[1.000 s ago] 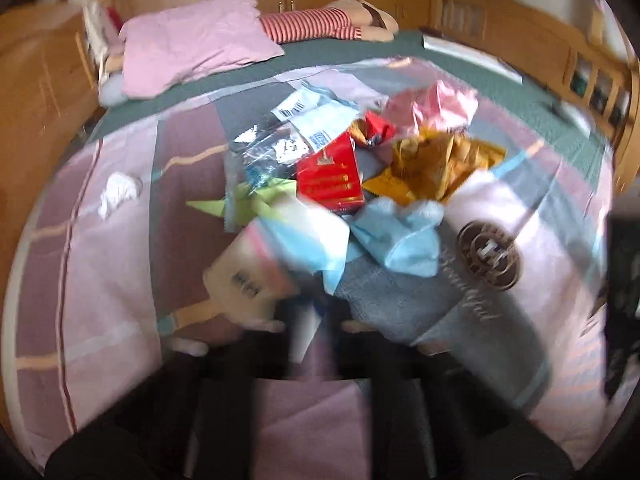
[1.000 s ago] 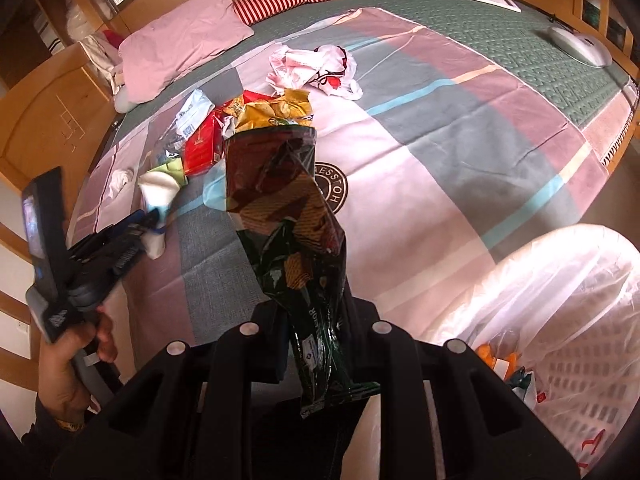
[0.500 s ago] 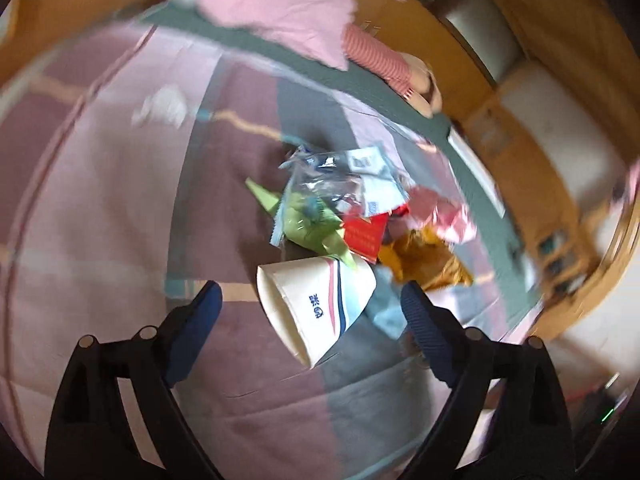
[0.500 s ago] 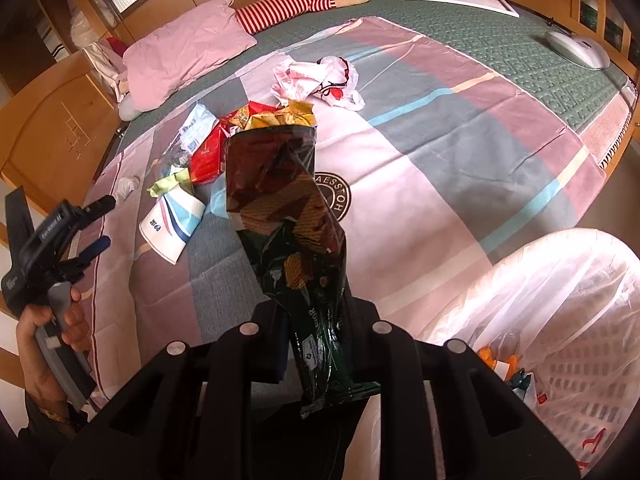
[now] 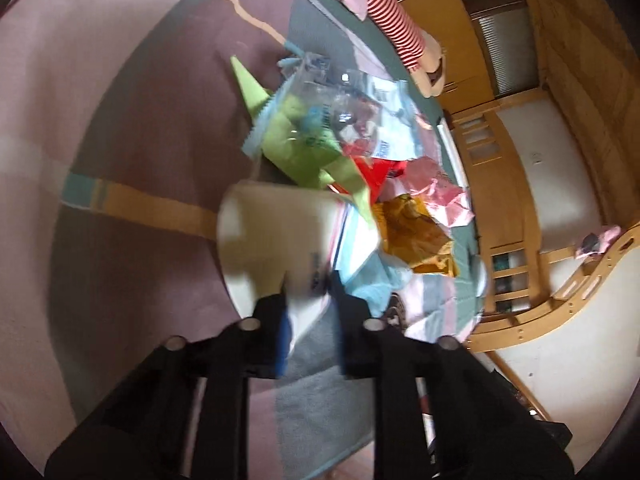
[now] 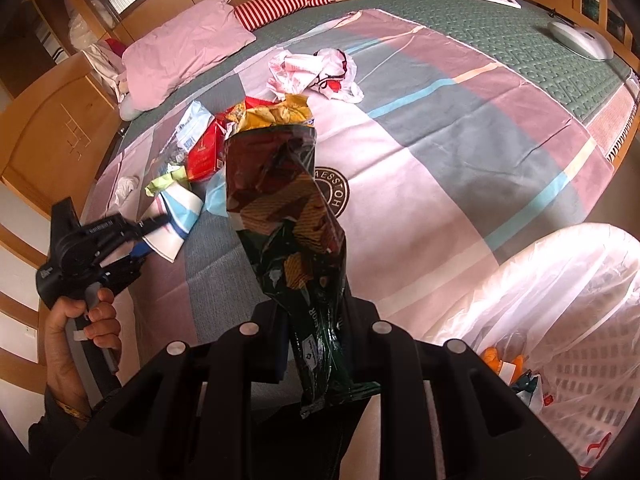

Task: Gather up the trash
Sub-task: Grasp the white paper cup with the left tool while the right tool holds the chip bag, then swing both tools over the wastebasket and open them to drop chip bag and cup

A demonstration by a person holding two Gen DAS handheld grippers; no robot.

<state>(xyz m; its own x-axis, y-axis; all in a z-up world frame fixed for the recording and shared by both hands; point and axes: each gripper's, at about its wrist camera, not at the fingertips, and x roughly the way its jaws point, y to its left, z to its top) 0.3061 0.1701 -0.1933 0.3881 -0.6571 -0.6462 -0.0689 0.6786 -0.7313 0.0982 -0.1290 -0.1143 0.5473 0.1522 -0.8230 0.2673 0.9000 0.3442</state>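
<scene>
The left gripper (image 5: 308,312) is clamped on the rim of a white paper cup (image 5: 276,240), a smooth cone with blue and pink stripes lying at the near edge of the wrapper pile (image 5: 344,148) on the striped bedspread (image 5: 120,120). The right gripper (image 6: 316,320) pinches a crinkly, glossy dark chip bag (image 6: 288,224), held upright above the bed, beside the thin translucent trash bag (image 6: 560,300).

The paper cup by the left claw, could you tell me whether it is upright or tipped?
Tipped. The paper cup lies on its side on the bedspread, its rim pinched in the left claw.
</scene>
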